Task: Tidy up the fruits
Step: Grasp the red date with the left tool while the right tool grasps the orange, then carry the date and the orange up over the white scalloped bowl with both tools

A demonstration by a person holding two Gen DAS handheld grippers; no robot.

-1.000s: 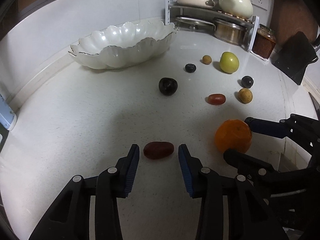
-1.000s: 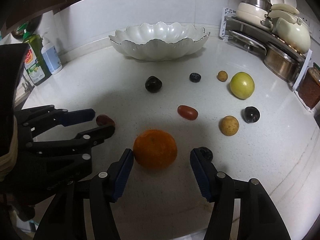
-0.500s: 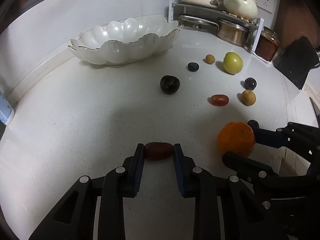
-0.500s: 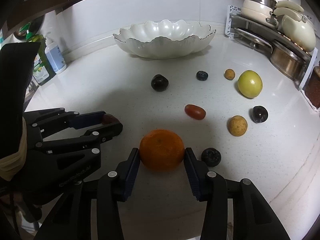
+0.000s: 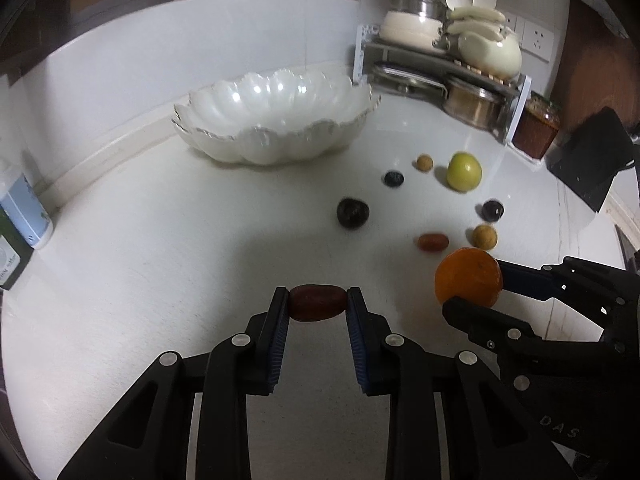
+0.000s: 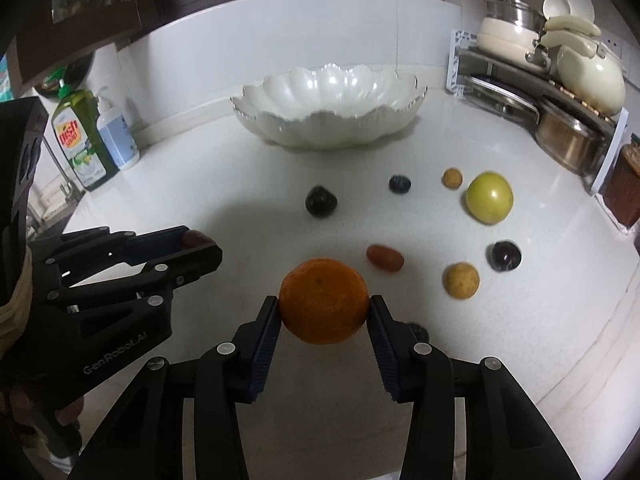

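Left wrist view: I have the date [image 5: 317, 303] pinched endwise between my left gripper [image 5: 318, 306] pads, clear of the counter [image 5: 160, 280]. My right gripper [image 6: 323, 309] clamps the orange [image 6: 323, 300] by its sides, near the counter's front. Both sets of jaws have just been closing on these fruits. Beyond lie a second date [image 6: 385, 257], dark plums, small tan fruits and a green apple [image 6: 489, 197], loose. Farther back stands the white bowl [image 6: 328, 116].

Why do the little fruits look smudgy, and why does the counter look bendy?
Left wrist view: loose fruits like the green fruit look motion-smeared, while the red date in the left gripper stays sharp. Right wrist view: same with the orange in the right gripper. Both views: the fisheye lens curves the counter; glare spots the white bowl.
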